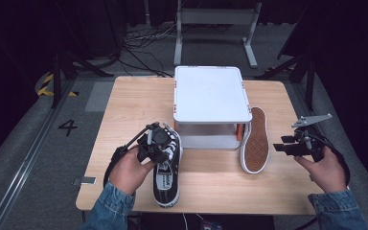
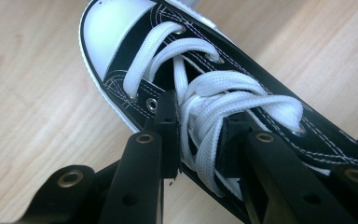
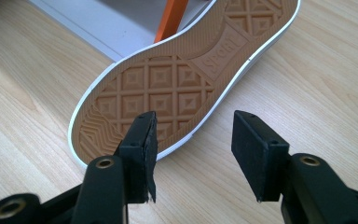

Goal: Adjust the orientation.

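Left claw (image 2: 198,135) clamped on sneaker laces (image 2: 223,100)

The shoe sole (image 3: 182,88) reads "SPORT" (upside down, probably); the floor (image 1: 9,143) bears "4".

In the high view the left gripper (image 1: 159,143) covers the laced front of the black canvas sneaker with white laces (image 1: 167,179). In the left gripper view that sneaker's (image 2: 242,98) heel runs off the right edge, and the jaws hide part of its laces. In the right gripper view the tan-soled overturned sneaker (image 3: 177,79) has its far end cut off at the top, and the orange leg (image 3: 171,18) of the white stand (image 3: 98,23) is cropped too
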The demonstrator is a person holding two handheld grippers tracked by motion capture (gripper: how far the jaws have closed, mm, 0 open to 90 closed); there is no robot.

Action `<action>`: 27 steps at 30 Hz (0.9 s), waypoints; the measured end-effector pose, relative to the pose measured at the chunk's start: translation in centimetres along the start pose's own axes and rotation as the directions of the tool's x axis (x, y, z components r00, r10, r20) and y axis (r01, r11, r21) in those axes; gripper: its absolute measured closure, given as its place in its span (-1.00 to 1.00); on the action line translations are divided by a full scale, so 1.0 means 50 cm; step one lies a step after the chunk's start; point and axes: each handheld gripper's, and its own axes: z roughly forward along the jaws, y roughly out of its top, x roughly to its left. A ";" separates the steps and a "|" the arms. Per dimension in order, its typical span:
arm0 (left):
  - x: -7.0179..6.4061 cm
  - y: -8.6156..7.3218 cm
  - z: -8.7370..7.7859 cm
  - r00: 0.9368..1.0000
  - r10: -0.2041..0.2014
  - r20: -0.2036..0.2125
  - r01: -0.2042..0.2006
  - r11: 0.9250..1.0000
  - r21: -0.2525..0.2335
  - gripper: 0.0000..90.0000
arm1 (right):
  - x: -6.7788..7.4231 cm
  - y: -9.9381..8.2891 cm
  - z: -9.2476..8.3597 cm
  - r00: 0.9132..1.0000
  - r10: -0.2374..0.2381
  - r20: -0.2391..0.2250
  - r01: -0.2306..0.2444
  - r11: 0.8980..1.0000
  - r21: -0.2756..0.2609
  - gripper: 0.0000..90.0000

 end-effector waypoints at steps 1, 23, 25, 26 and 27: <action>0.004 0.000 -0.006 1.000 -0.007 -0.004 0.007 1.000 -0.003 0.67 | 0.000 -0.001 -0.002 1.000 0.003 0.005 -0.003 1.000 0.000 0.14; 0.109 0.034 -0.124 0.990 -0.075 -0.118 0.064 0.994 -0.092 0.67 | -0.009 -0.013 -0.011 0.999 0.036 0.006 -0.036 0.999 -0.025 0.13; 0.118 0.050 -0.134 0.989 -0.072 -0.127 0.058 0.992 -0.108 0.67 | -0.011 -0.018 -0.015 0.999 0.040 0.011 -0.039 0.999 -0.030 0.13; 0.122 0.056 -0.138 0.990 -0.068 -0.127 0.054 0.992 -0.110 0.67 | -0.011 -0.019 -0.017 0.999 0.044 0.014 -0.044 0.999 -0.029 0.13; 0.125 0.064 -0.143 0.989 -0.070 -0.129 0.055 0.992 -0.115 0.67 | -0.011 -0.021 -0.018 0.999 0.050 0.011 -0.049 0.998 -0.034 0.13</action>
